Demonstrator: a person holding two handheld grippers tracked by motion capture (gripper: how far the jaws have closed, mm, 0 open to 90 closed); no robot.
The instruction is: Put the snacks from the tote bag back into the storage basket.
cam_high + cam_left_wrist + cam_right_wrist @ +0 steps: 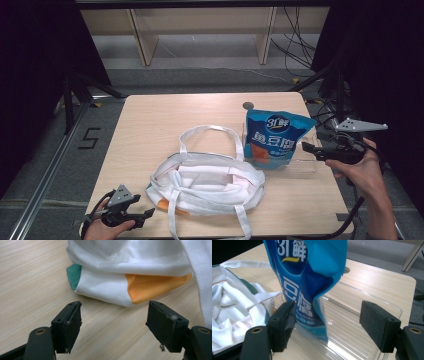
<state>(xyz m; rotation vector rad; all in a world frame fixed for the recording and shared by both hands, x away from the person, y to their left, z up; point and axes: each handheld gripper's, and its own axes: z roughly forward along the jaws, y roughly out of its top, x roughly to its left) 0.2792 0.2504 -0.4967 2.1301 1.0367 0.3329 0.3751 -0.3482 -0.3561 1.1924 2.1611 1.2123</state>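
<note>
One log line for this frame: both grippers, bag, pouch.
left gripper: open, near tote bag corner | right gripper: open, fingers flank blue pouch, no grip | pouch: upright in clear tray

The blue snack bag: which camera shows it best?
The high view: the blue snack bag stands whole in the clear tray, beside the white tote bag. The right gripper view shows only its lower part up close. The left gripper view faces the tote.

The snack bag [276, 138] is being held upright in the tray [306, 166], with the tote bag [207, 183] being kept just left of it on the table [150, 120].
</note>
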